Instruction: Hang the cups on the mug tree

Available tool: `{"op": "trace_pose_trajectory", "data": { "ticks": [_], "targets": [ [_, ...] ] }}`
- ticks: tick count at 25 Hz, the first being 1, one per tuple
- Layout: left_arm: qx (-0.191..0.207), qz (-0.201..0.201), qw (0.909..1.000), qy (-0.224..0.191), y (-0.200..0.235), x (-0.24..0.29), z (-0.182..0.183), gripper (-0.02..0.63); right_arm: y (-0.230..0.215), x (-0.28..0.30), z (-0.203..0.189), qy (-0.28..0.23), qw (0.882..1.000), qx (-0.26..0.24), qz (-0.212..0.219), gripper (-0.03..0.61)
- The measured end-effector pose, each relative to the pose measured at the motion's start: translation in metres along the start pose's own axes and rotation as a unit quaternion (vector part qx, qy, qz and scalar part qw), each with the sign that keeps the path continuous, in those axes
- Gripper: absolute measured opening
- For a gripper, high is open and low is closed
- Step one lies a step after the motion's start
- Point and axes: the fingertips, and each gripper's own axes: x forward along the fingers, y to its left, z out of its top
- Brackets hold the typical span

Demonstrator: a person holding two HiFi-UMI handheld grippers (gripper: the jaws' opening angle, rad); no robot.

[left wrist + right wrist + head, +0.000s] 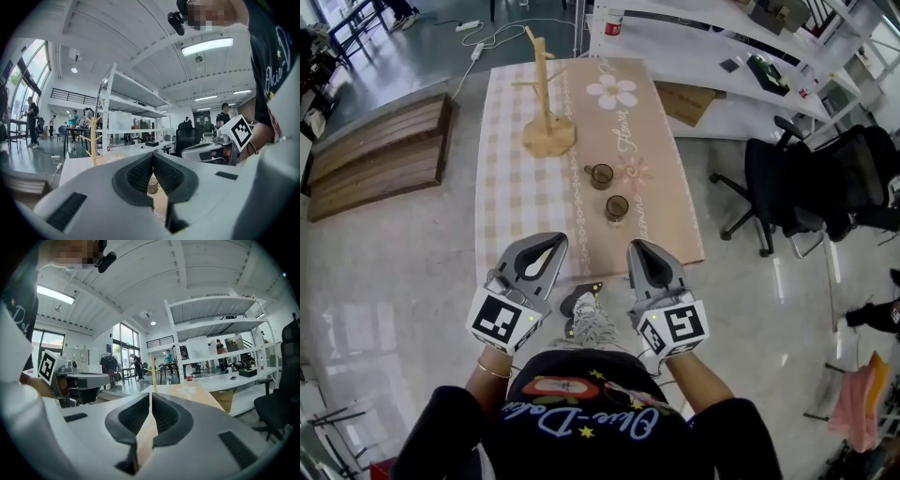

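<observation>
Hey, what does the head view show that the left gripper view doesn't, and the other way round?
Only the head view: both brown glass cups, the farther cup and the nearer cup, the wooden pallet on the floor, and the marker cube on the left tool. Only the left gripper view: the ceiling strip light, the tall windows, and that tool's ribbed pads pressed together. Both: the bare wooden mug tree, one cup, and the right tool.
</observation>
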Motion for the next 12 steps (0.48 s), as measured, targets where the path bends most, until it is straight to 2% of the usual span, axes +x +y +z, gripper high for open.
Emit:
{"op": "trace_pose_trajectory", "data": {
  "ticks": [12],
  "targets": [
    [-0.004,-0.001,0.9999,0.01,0.011,0.011,-0.007,0.008,-0.015,0.022,-0.02,0.027,1.0,0.001,-0.013,0.011]
  ]
}}
